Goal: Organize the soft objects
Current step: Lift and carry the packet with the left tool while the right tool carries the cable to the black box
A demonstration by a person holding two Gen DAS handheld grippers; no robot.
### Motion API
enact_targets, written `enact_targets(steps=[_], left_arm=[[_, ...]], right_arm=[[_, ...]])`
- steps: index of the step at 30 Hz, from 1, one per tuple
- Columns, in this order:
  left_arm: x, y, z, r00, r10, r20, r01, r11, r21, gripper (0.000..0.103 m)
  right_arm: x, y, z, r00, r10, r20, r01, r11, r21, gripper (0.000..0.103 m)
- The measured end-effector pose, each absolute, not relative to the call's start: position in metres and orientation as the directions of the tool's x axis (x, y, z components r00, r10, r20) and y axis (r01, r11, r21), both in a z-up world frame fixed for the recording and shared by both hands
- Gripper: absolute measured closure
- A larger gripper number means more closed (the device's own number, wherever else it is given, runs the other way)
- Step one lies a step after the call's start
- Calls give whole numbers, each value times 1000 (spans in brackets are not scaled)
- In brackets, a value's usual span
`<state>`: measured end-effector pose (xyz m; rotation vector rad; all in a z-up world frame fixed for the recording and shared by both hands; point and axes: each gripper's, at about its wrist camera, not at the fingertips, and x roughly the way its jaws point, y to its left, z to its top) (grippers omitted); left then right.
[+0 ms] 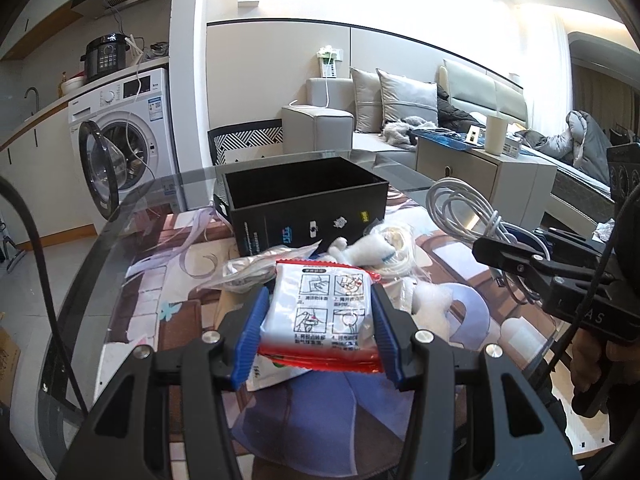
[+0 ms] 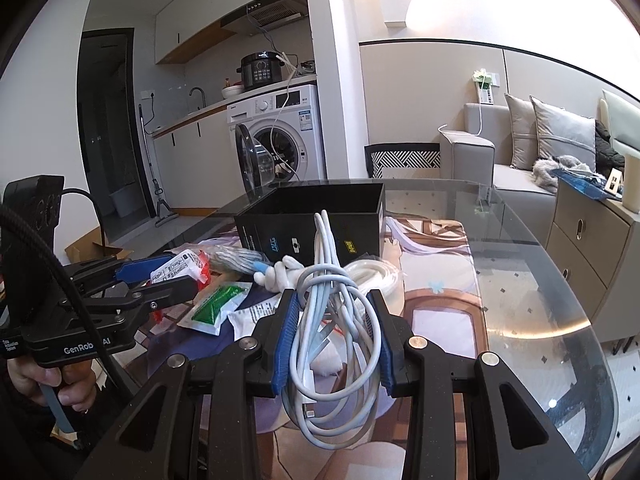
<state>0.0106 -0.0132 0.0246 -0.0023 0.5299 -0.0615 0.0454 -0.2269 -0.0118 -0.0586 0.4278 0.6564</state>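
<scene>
- Blue-padded fingers of the left gripper (image 1: 320, 332) pinch a red-edged white packet (image 1: 326, 308) by its two sides, held above the clutter near the tabletop's near edge.
- Fingers of the right gripper (image 2: 334, 340) close on a coiled white cable (image 2: 332, 320), which hangs in loose loops between the pads.
- Both soft items look picked and ready to drop off; the open black box (image 1: 304, 204), standing toward the far edge of the glass tabletop (image 2: 520, 280), seems the likely bin.
- Next move, as I judge it: carry each load forward over the box rim and release, one gripper at a time, since they sit close together.
- Loose items remain in front of the box: a white plush toy (image 1: 372, 248), a green sachet (image 2: 218, 300) and clear tubing (image 2: 372, 276).
- Open room lies along the tabletop's right edge; dangling cable loops could snag the box wall.
</scene>
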Motion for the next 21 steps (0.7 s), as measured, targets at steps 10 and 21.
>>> enact_targets(steps=[10, 21], left_arm=[[25, -4, 35, 874, -13, -486, 12, 1000, -3, 53], [49, 5, 48, 885, 4, -465, -11, 1000, -12, 53]], right_arm=[[55, -219, 1, 711, 583, -393, -610, 790, 69, 68], [73, -203, 15, 707, 576, -409, -613, 789, 51, 68]])
